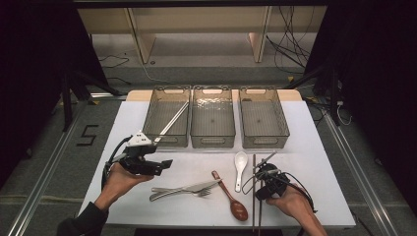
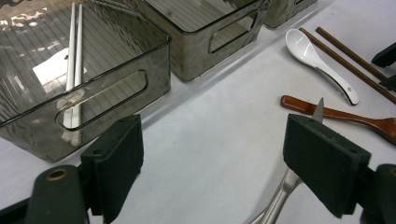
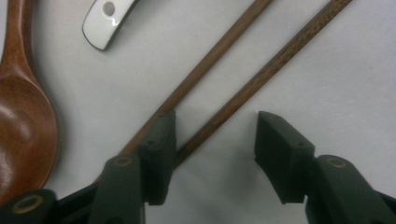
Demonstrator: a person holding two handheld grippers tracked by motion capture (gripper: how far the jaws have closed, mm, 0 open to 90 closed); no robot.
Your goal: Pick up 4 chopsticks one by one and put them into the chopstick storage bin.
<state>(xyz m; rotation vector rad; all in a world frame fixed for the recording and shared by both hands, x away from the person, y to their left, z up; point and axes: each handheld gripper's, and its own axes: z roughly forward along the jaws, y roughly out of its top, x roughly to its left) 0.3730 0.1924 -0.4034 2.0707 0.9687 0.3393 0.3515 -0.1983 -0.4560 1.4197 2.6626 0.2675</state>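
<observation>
**Brown chopsticks under the right fingers**

While the right gripper (image 3: 212, 140) hangs low over the bench (image 1: 314, 147), its fingers (image 3: 159, 144) stand released and part-way apart: one of the two brown chopsticks (image 3: 261, 77) runs between them, the other passes under the left finger. Thin, stiff, light and smooth, they could roll; I would pinch both together near mid-length. The left gripper (image 2: 215, 158) is released too, a knife (image 2: 280, 196) beside its right finger. Counted: three bins (image 1: 212, 118), two white chopsticks (image 2: 74, 60), one white spoon (image 2: 317, 60), one wooden spoon (image 3: 21, 116).
</observation>
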